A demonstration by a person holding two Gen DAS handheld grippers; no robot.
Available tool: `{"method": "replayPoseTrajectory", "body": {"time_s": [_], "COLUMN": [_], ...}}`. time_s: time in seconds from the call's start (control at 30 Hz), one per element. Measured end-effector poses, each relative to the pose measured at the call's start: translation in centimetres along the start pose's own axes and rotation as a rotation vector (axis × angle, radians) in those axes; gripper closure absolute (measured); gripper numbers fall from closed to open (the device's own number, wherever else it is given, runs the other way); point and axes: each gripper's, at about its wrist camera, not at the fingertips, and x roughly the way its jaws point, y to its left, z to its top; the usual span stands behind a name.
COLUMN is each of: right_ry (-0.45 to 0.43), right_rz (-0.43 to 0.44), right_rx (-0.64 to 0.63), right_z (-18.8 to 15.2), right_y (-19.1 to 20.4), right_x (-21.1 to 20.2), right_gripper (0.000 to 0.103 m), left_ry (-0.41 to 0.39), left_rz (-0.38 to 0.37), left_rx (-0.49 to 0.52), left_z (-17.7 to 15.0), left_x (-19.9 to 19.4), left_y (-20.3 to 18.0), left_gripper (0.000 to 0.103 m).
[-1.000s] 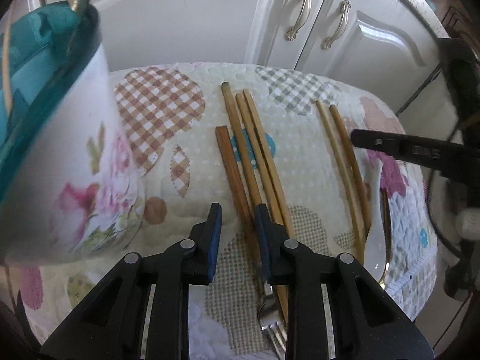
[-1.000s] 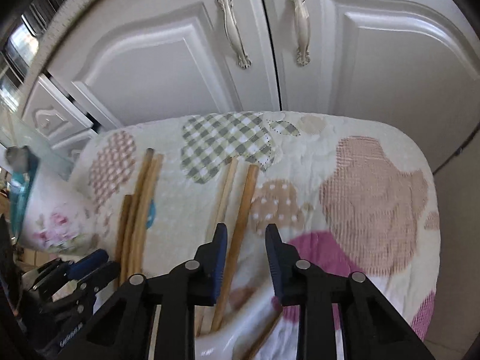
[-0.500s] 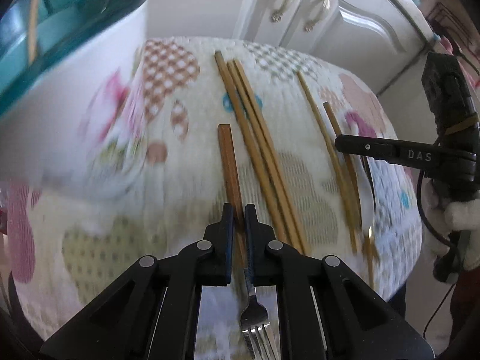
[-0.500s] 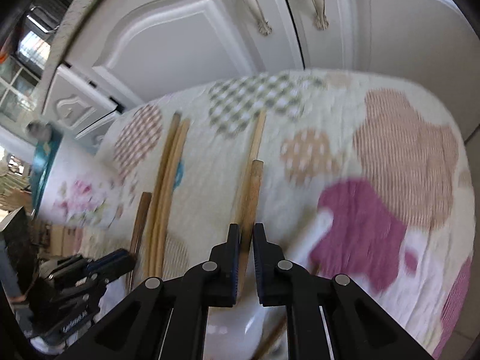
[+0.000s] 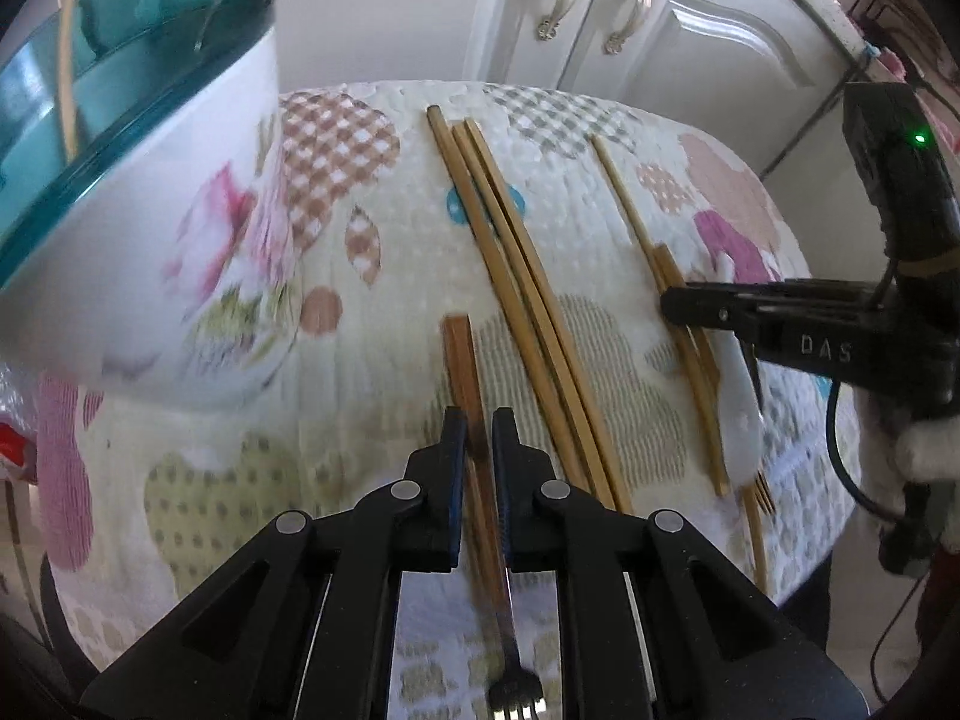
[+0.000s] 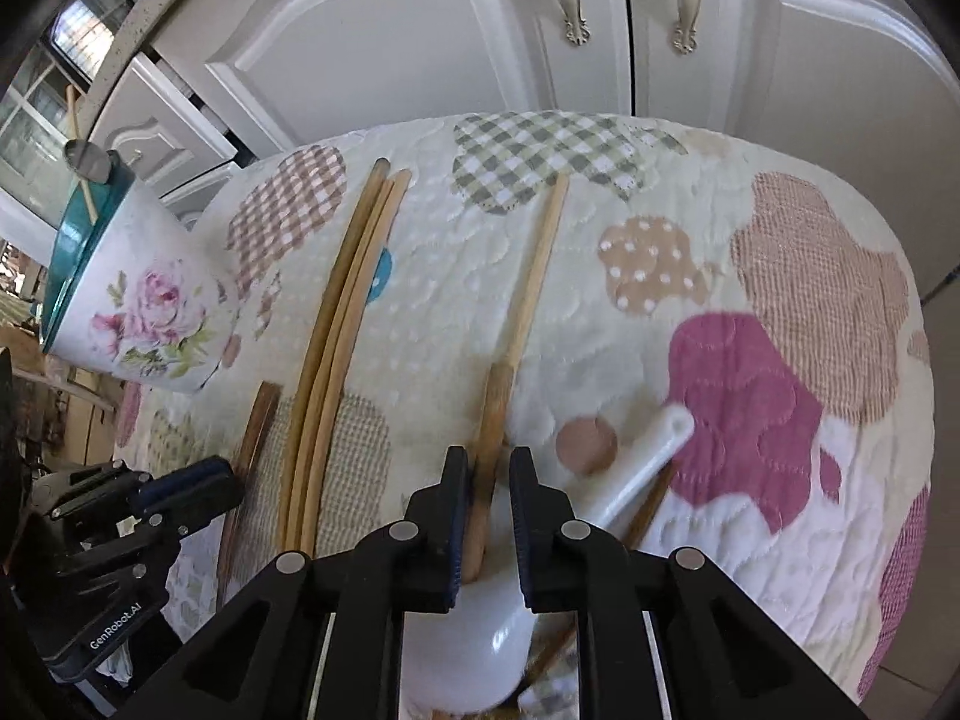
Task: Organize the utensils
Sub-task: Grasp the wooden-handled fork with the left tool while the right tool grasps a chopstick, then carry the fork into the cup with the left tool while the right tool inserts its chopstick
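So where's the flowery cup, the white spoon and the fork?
flowery cup (image 6: 150,312), right wrist view, on its painted side.
white spoon (image 6: 474,654), right wrist view, on its bowl.
fork (image 5: 517,697), left wrist view, on its prongs.

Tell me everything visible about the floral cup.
The cup is white, apparently ceramic, printed with pink roses and green leaves, and has a thick teal rim. It flares wider toward the top and stands at the cloth's left end, beside the bundle of three chopsticks without touching it. A metal spoon and a thin light stick already stand inside. Neither gripper touches it.
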Motion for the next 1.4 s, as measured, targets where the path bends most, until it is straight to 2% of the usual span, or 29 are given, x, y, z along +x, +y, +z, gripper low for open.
{"method": "replayPoseTrajectory", "body": {"time_s": [0.17,0.33,0.57,0.83,1.1,1.4], "right_ry": [-0.019,-0.069,-0.184,-0.283,-0.355,-0.442], "right_rz": [0.025,0.067,0.122,0.143,0.144,0.162], "right_rx": [0.029,0.027,-0.007,-0.078,-0.143,-0.206], "right_z": [1.2,0.6,0.3,0.1,-0.2,1.7], "right_y": [-0.6,-0.7,0.5,3.2,5.8,9.1], "right_x": [0.1,-2.2,-8.0,-13.0,-16.8,-20.7], "right_gripper": [0.094,0.095,0.096,0.096,0.096,0.096], "left_ry": [0.012,-0.009,-0.115,-0.232,-0.319,-0.434], "left_rz": [-0.004,-0.045,-0.125,-0.174,-0.202,-0.184], "left_rx": [-0.008,-0.008,0.040,0.060,0.060,0.041], "left_z": [0.9,0.5,0.2,-0.6,-1.2,0.8], "left_x": [1.3,0.1,-6.7,-13.7,-18.8,-25.2], "left_y": [0.2,0.6,0.4,1.0,1.9,4.1], "left_gripper": [0.093,0.094,0.095,0.095,0.095,0.095]}}
